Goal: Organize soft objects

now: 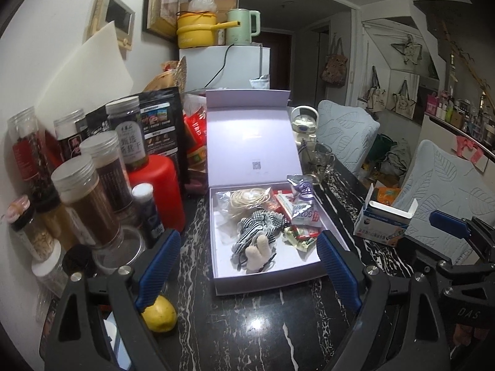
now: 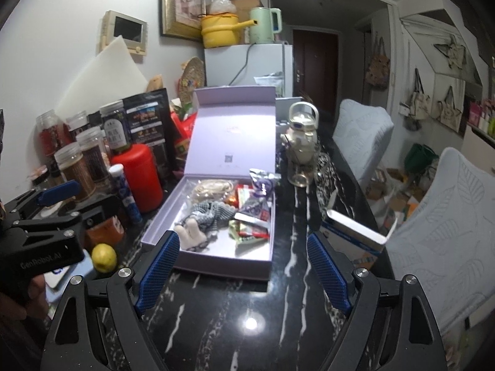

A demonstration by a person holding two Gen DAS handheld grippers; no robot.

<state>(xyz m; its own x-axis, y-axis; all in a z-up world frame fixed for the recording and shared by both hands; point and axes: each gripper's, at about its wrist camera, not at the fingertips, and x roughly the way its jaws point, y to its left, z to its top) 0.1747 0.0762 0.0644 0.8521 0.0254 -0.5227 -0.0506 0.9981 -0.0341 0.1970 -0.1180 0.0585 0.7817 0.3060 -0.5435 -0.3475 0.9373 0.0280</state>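
An open lavender box point(image 1: 266, 281) point(image 2: 216, 266) sits on the black marble table with its lid upright. Inside lie a checked cloth point(image 1: 263, 225) point(image 2: 213, 213), a cream plush piece point(image 1: 258, 252) point(image 2: 190, 235), a coil of cream cord point(image 1: 247, 199) point(image 2: 210, 187) and snack packets point(image 1: 301, 213) point(image 2: 250, 228). My left gripper point(image 1: 249, 267) is open, low over the box's near edge, with nothing between its fingers. My right gripper point(image 2: 243, 270) is open too, just in front of the box's near right corner, and holds nothing. Each gripper appears at the edge of the other's view.
Jars point(image 1: 83, 198), a red canister point(image 1: 157, 191) point(image 2: 142, 179) and a lemon point(image 1: 159, 313) point(image 2: 104, 256) crowd the left side. A teapot point(image 2: 301, 142) stands behind the box, a small open carton point(image 1: 383, 222) point(image 2: 352, 238) at the right edge, and covered chairs point(image 2: 445, 216) beyond.
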